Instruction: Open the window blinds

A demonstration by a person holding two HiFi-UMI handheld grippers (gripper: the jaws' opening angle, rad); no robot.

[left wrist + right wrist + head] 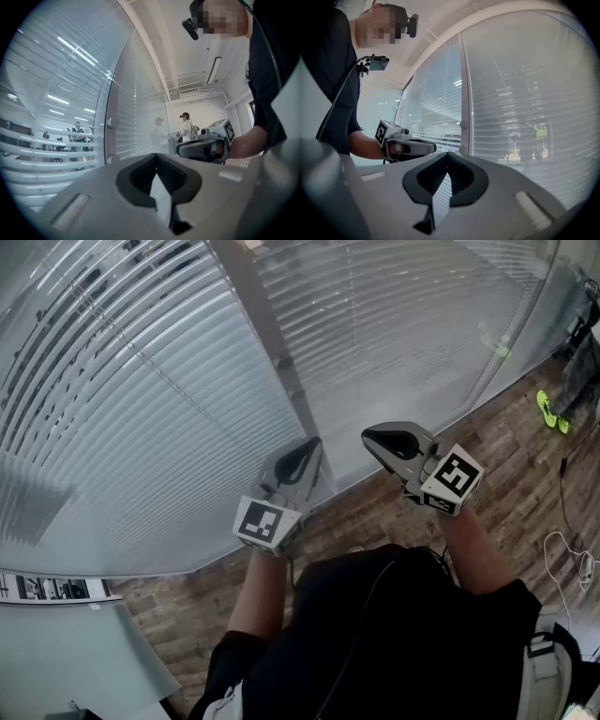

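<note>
Closed slatted window blinds [141, 399] hang behind glass, with a second panel [403, 324] right of a grey mullion [272, 334]. My left gripper [316, 441] is held level in front of the mullion, a short way off it, jaws together on nothing. Beside it, my right gripper [367, 434] also points at the glass, shut and empty. In the left gripper view the blinds [51, 93] fill the left side beyond the closed jaws [157, 157], and the right gripper [201, 147] shows alongside. In the right gripper view the blinds [525, 93] lie beyond the jaws [448, 154], with the left gripper [410, 147] at left.
Wood flooring [525, 484] runs along the foot of the glass. A person in bright green shoes [553, 413] stands at far right, and a white cable [572, 554] lies on the floor. A grey cabinet [66, 652] is at lower left. People [186, 126] stand further down the room.
</note>
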